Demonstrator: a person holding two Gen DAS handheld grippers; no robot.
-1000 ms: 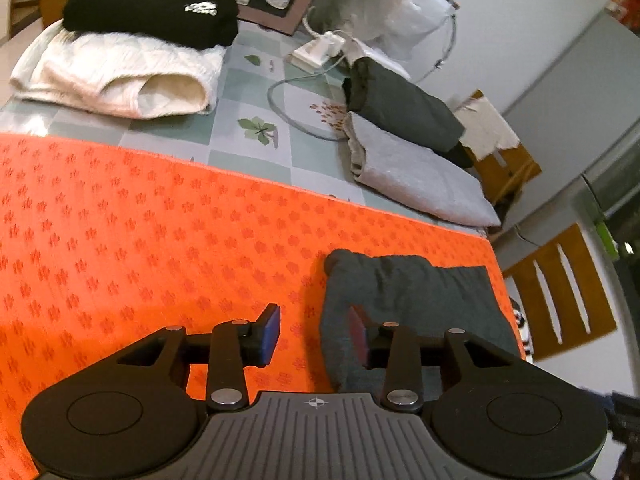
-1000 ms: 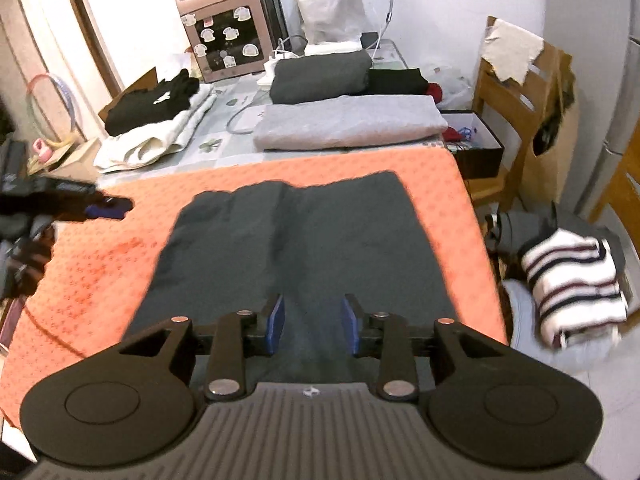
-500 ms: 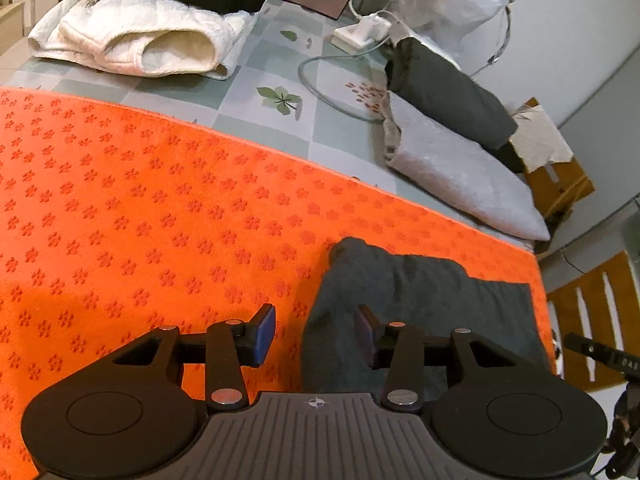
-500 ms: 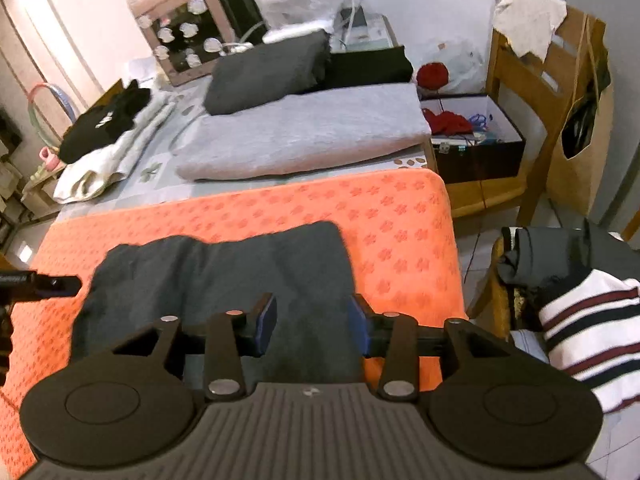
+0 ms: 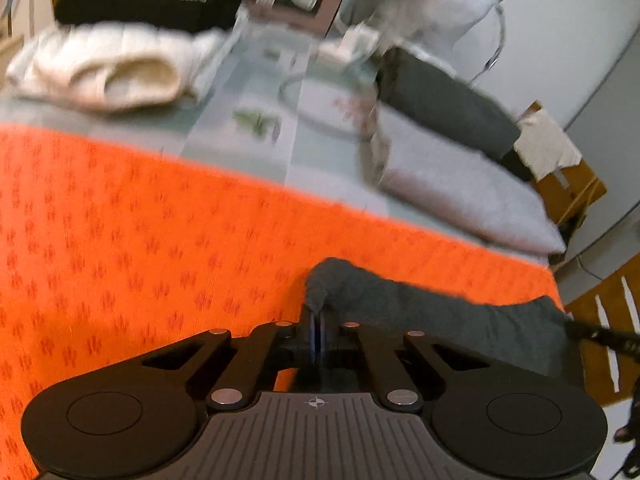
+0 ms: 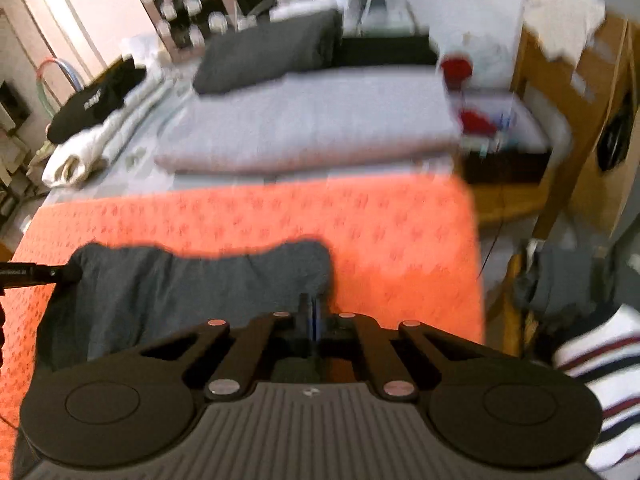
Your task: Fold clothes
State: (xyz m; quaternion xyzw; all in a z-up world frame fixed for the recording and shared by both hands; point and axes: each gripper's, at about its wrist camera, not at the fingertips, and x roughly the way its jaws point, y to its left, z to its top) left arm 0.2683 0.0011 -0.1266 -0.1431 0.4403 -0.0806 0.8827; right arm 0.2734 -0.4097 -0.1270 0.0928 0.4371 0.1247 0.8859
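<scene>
A dark grey garment (image 5: 440, 316) lies on the orange patterned cloth (image 5: 120, 220) that covers the table. My left gripper (image 5: 318, 322) is closing tight on the garment's far left corner, which bunches up just above the fingertips. In the right wrist view the same garment (image 6: 180, 292) stretches leftward, and my right gripper (image 6: 312, 312) is closing tight on its far right corner. Between the two grips the top edge is pulled taut and lifted slightly. Each gripper shows in the other's view: the right gripper (image 5: 576, 326) and the left gripper (image 6: 68, 274).
Behind the orange cloth (image 6: 380, 220) lie folded stacks: white (image 5: 100, 68) and black (image 5: 140, 0) clothes at the left, light grey (image 5: 460, 188) and dark grey (image 5: 440, 100) at the right. A wooden chair (image 6: 560, 80) and a striped garment (image 6: 600, 380) stand past the table's right edge.
Both grippers moved down and forward to the garment's far corners, and their jaws went from open to shut on the fabric. The garment's top edge now bunches and rises.
</scene>
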